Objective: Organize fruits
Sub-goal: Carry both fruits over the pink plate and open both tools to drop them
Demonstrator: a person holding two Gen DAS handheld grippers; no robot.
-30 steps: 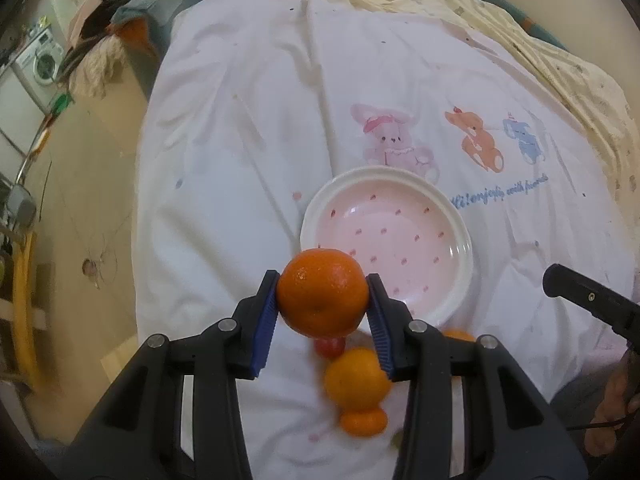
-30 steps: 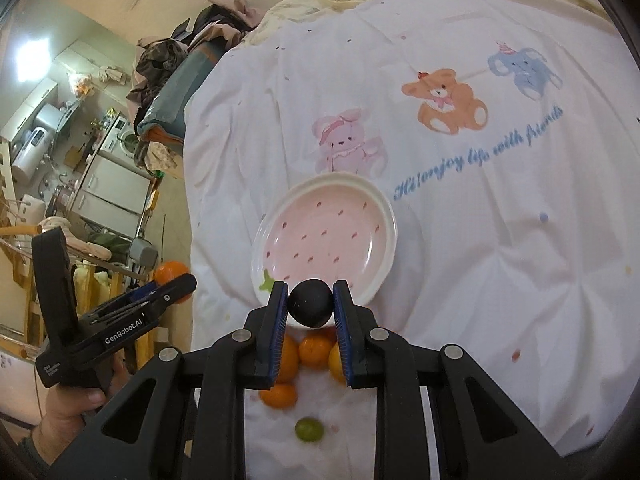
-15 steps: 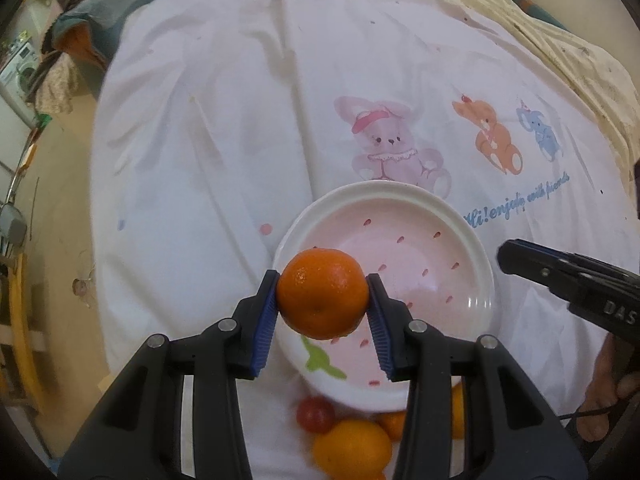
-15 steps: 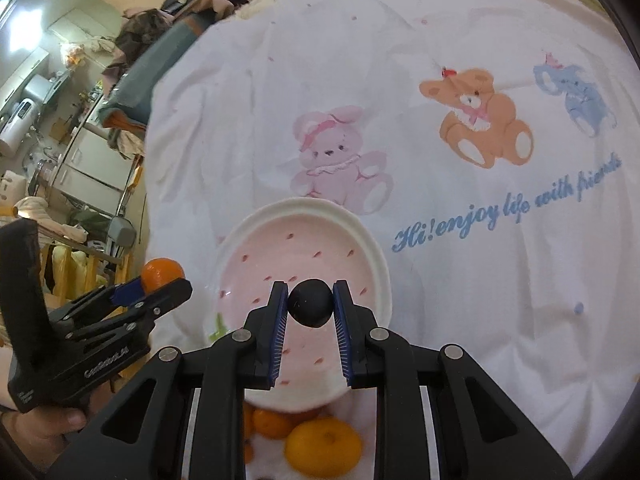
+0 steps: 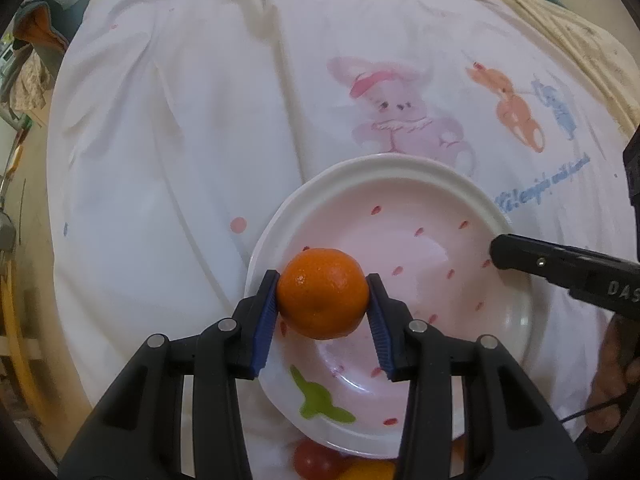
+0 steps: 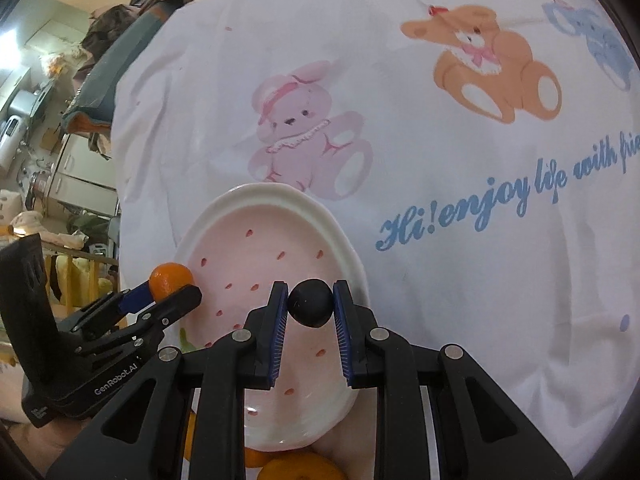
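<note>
My left gripper [image 5: 323, 300] is shut on an orange mandarin [image 5: 322, 293] and hangs over the left part of a pink strawberry-print plate [image 5: 404, 168]. In the right wrist view that mandarin [image 6: 170, 278] shows at the plate's left rim. My right gripper [image 6: 310, 307] is shut on a small dark round fruit [image 6: 311, 302] above the right side of the plate [image 6: 276, 196]. The right gripper's finger [image 5: 560, 262] reaches in over the plate's right rim in the left wrist view. More fruit lies just below the plate: a red one [image 5: 314, 458] and orange ones [image 6: 298, 468].
The plate sits on a white cloth printed with a pink bunny [image 5: 396, 108], an orange bear [image 6: 488, 60] and blue lettering. The table edge falls away on the left, with room clutter and furniture [image 6: 52, 128] beyond. A hand [image 5: 612, 376] holds the right gripper.
Both grippers have come down and forward over the plate, still holding their fruit. The plate now fills more of each view, and the loose fruit has slid to the bottom edge.
</note>
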